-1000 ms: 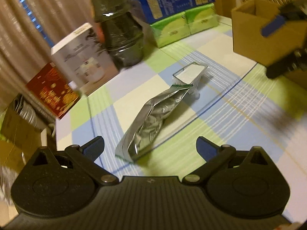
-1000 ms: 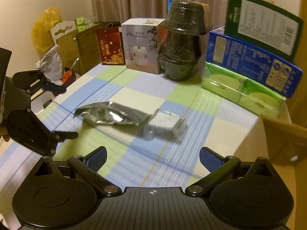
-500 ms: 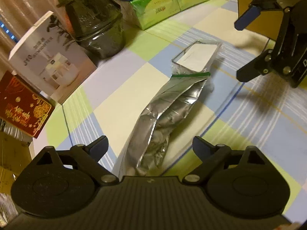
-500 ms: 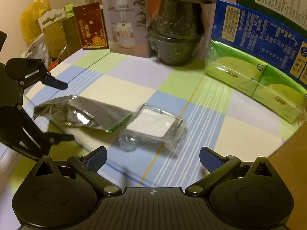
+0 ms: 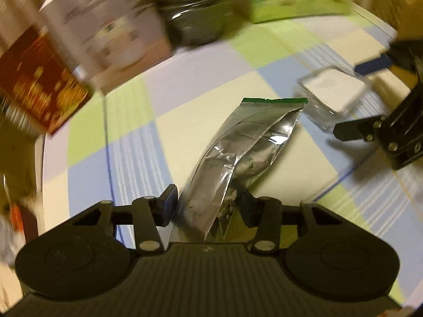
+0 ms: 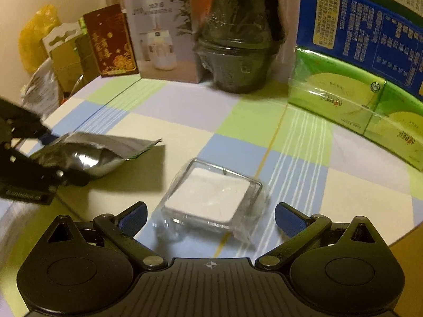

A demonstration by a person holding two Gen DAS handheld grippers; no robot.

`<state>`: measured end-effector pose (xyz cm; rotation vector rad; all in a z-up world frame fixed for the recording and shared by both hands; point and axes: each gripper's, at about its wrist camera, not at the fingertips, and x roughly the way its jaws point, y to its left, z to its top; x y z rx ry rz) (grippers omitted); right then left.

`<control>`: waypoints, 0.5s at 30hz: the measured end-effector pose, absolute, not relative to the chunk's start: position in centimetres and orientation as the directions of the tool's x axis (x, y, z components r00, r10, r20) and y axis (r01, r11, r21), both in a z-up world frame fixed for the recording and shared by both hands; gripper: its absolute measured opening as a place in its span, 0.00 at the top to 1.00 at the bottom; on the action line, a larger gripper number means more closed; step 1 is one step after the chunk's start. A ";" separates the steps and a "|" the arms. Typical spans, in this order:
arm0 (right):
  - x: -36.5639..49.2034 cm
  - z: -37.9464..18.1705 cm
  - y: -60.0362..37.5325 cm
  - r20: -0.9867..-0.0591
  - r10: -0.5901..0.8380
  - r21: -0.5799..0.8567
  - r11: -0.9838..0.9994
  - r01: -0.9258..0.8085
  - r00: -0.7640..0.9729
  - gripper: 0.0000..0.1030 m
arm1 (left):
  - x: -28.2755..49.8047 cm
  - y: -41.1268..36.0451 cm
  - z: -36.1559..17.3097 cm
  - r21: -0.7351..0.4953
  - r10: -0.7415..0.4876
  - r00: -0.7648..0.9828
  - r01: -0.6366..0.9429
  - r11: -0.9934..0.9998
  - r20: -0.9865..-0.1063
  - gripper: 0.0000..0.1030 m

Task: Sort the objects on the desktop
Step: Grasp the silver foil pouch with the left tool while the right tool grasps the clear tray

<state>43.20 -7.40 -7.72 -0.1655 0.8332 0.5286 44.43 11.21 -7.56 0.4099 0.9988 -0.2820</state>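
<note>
Currently the sort is at its opening stage. The left tool [image 5: 205,207] is clamped on the near end of the foil pouch [image 5: 246,153], raised off the bench [image 6: 238,121] at that end. The right tool [image 6: 210,218] stands apart, straddling the clear packet [image 6: 211,198], which lies flat on the bench. Count: one foil pouch, one clear packet. Neither is sorted yet.

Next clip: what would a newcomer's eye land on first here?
Probably the crinkled silver foil pouch, its near end clamped in the left gripper and its far end lifted off the checked tablecloth. Next, the clear square case with a white pad, lying just ahead of the open right gripper.
</note>
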 end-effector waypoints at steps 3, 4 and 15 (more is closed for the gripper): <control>43.7 -8.0 -7.1 -0.737 0.373 0.074 0.874 -0.480 0.564 0.04 | 44.5 11.4 -7.5 0.199 -0.036 0.514 0.395 0.897 -0.857 0.56; 43.8 -8.1 -7.0 -0.736 0.371 0.078 0.877 -0.474 0.566 0.10 | 44.6 11.4 -7.5 0.198 -0.039 0.512 0.400 0.895 -0.858 0.55; 42.2 -8.3 -6.9 -0.749 0.314 0.015 0.888 -0.459 0.583 0.36 | 45.3 11.5 -8.1 0.181 -0.058 0.476 0.442 0.879 -0.878 0.57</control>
